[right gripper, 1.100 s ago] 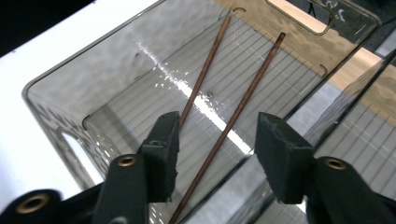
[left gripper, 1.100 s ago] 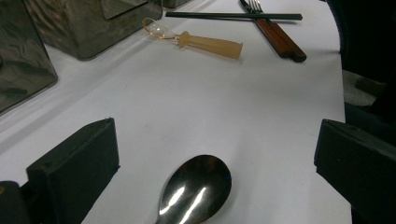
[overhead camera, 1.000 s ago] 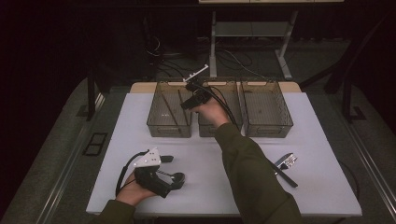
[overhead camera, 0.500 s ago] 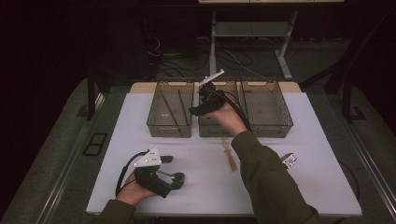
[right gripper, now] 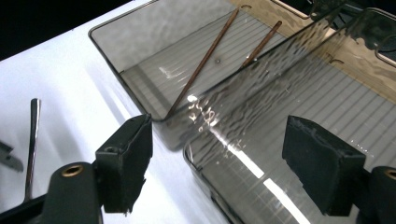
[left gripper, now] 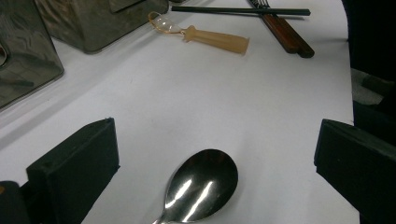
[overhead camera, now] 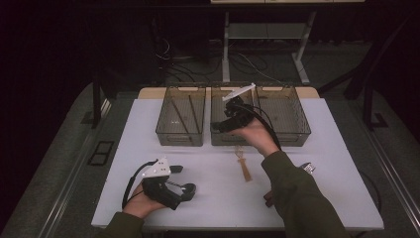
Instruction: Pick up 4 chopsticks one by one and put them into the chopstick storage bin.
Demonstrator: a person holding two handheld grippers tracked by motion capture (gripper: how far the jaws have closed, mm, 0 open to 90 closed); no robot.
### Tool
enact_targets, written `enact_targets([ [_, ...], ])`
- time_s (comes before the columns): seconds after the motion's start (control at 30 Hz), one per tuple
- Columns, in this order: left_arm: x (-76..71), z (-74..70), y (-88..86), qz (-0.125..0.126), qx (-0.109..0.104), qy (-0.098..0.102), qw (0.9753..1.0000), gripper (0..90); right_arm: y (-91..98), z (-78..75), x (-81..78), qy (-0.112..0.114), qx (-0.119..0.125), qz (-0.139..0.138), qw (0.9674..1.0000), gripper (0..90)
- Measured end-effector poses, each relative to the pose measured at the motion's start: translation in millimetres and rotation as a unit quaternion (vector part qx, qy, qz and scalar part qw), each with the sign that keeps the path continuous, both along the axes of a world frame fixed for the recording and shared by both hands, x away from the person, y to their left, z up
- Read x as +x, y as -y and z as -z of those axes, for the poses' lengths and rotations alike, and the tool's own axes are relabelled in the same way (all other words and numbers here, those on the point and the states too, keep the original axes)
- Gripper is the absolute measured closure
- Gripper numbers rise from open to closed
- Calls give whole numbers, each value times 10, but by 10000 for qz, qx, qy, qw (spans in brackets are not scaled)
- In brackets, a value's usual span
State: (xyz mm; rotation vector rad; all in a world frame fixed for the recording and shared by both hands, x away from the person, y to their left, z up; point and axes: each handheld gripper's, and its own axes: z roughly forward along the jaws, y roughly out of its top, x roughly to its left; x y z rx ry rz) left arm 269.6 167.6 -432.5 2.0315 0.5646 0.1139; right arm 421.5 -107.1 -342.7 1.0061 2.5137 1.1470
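My left gripper (overhead camera: 184,178) rests low over the white table (overhead camera: 208,163) near its front left, held by a hand. Its jaws stand open, and in the left gripper view (left gripper: 215,126) a shiny metal spoon (left gripper: 201,186) lies on the table between them, untouched. My right gripper (overhead camera: 220,125) hovers over the middle clear bin (overhead camera: 218,141) and points left. Its jaws (right gripper: 218,121) have just been opening and nothing is between them. Two brown chopsticks (right gripper: 205,60) lie in the left bin (overhead camera: 181,121).
A third clear bin (overhead camera: 285,116) stands at the back right. A tan-handled utensil (overhead camera: 243,166) lies mid-table, also seen as the tan-handled utensil (left gripper: 215,39) beside dark chopsticks (left gripper: 240,10) and a brown handle (left gripper: 287,35). Metal pieces (overhead camera: 307,167) lie at the right.
My right gripper has moved right, from the left bin's edge to over the middle bin. The arm's shift uncovered the tan-handled utensil. The left gripper stayed put.
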Motion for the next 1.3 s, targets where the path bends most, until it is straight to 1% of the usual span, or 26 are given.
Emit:
enact_targets([
  [0.3, 2, 9, 3, -23, -16, 14, 10000, 0, 270, 15, -207, 48, 119, -145, 9998, 246],
  [0.47, 2, 8, 2, -27, 1, 9, 10000, 0, 421, 32, -299, 108, 196, -143, 9996, 246],
  [0.53, 3, 8, 0, -22, 16, 16, 10000, 0, 480, 42, -334, 102, 250, -128, 9996, 247],
  [0.6, 1, 10, 4, -35, 2, 7, 10000, 0, 536, 58, -371, 71, 252, -118, 9996, 250],
  [0.77, 1, 10, 1, -39, 24, 12, 10000, 0, 674, 139, -466, 105, 189, -98, 9997, 251],
  [0.83, 2, 14, 3, -49, 16, 15, 10000, 0, 737, 177, -504, 63, 189, -76, 9998, 252],
  [0.9, 3, 15, 4, -45, 28, 15, 10000, 0, 807, 211, -539, -11, 264, -70, 9996, 262],
  [1.07, 5, 15, 1, -46, 54, 19, 10000, 0, 957, 267, -638, 2, 325, 14, 9995, 263],
  [1.2, 6, 12, -5, -51, 68, 24, 10000, 0, 1078, 322, -720, 12, 301, 77, 9995, 264],
  [1.23, 7, 14, -5, -56, 55, 30, 10000, 0, 1107, 337, -742, -33, 303, 105, 9995, 271],
  [1.3, 8, 16, -10, -69, 49, 25, 10000, 0, 1172, 373, -780, -22, 351, 84, 9993, 286],
])
